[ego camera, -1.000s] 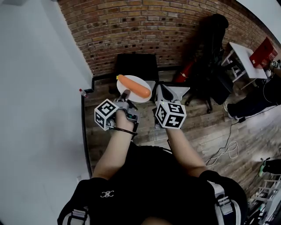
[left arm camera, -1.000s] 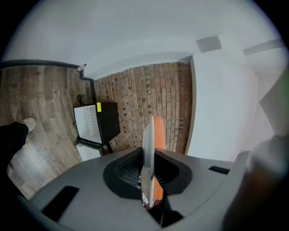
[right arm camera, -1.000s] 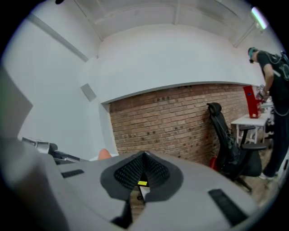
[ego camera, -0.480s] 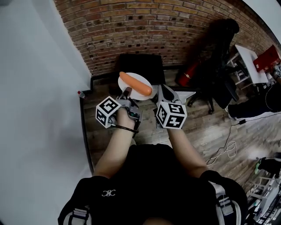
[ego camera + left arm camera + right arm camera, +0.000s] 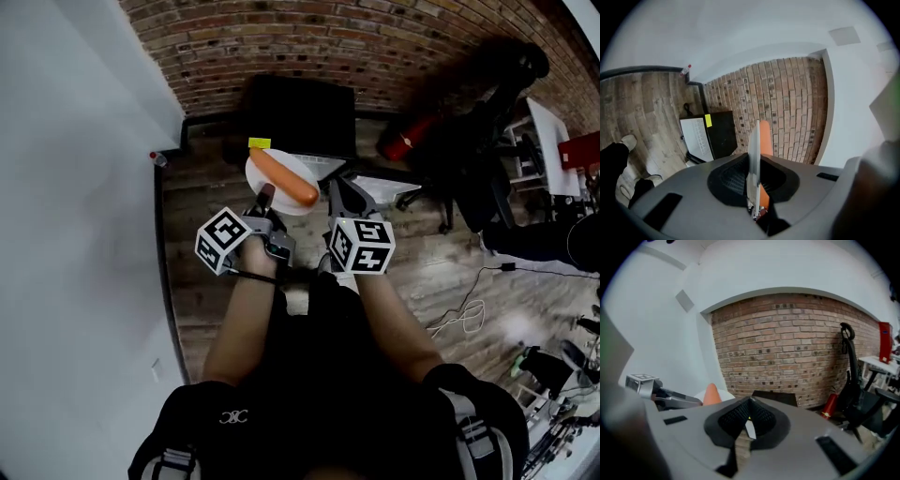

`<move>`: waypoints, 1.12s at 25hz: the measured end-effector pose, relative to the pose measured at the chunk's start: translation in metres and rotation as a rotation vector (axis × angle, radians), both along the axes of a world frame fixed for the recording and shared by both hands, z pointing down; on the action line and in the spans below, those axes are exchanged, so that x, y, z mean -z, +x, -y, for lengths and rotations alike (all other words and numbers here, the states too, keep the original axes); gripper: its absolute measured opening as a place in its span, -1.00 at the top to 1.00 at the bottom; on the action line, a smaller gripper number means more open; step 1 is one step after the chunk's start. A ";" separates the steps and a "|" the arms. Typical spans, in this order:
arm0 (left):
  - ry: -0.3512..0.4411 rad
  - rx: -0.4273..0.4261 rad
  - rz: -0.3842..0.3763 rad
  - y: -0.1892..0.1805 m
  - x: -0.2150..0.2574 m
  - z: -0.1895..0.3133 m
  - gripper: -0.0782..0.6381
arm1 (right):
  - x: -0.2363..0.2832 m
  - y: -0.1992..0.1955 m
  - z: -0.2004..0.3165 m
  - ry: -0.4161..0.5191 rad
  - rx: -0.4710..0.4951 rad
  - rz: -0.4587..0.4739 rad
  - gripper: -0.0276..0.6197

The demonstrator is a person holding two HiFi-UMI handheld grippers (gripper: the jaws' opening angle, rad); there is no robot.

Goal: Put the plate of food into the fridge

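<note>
We stand over a wooden floor (image 5: 211, 281) facing a brick wall (image 5: 309, 42), carrying the plate (image 5: 261, 183) out in front of us. The left gripper (image 5: 265, 202) has its jaws clamped on the plate's near rim. Seen from that gripper's own camera, the rim runs edge-on between the narrowly parted pads. On the plate lies one long orange piece of food (image 5: 284, 178), a carrot or a sausage, we cannot say which. The plate hangs in the air above the floor, touching nothing but the gripper.

The right gripper (image 5: 345, 192) rides just beside the plate with its jaws drawn together and nothing between them.

Low against the wall sits a black box (image 5: 300, 112), which we take to be the fridge. A white panel (image 5: 321, 167) in front of it looks like the inside of its open door, and a yellow note (image 5: 259, 143) shows at its corner. We cannot see the shelves from here.

By our reckoning the task is at the carrying step: the plate is lifted and near the fridge, but not yet inside. The next move calls for bringing the plate down to the opening and keeping it level, so the food does not roll off a rim held at one point only. If the door is only part open, the free right gripper is there to swing it wider or steady the far rim.
</note>
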State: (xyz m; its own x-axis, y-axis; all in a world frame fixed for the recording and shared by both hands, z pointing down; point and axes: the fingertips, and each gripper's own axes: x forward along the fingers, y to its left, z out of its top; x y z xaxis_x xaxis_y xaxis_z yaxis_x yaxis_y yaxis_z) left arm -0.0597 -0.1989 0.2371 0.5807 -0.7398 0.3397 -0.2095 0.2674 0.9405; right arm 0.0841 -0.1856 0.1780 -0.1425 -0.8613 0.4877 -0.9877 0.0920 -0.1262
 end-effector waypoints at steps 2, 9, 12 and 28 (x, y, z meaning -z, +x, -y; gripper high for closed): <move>-0.001 0.018 0.008 0.001 -0.019 -0.001 0.66 | -0.023 0.006 0.009 -0.021 0.025 0.008 0.87; -0.025 0.058 -0.004 0.019 -0.124 -0.001 0.66 | -0.141 0.013 0.026 -0.055 0.137 -0.002 0.87; -0.002 0.062 -0.027 0.030 -0.192 0.013 0.66 | -0.209 0.014 0.035 -0.052 0.170 -0.011 0.87; 0.135 0.110 -0.021 0.065 -0.531 0.136 0.66 | -0.509 0.041 0.139 0.219 0.156 0.018 0.87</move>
State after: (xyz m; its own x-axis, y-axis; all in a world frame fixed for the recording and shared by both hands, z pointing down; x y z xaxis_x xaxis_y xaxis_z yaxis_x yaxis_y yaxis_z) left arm 0.0056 -0.3351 0.7681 0.4993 -0.8376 0.2217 -0.1662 0.1585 0.9733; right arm 0.1250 -0.3250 0.6868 -0.2892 -0.9128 0.2885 -0.9571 0.2703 -0.1044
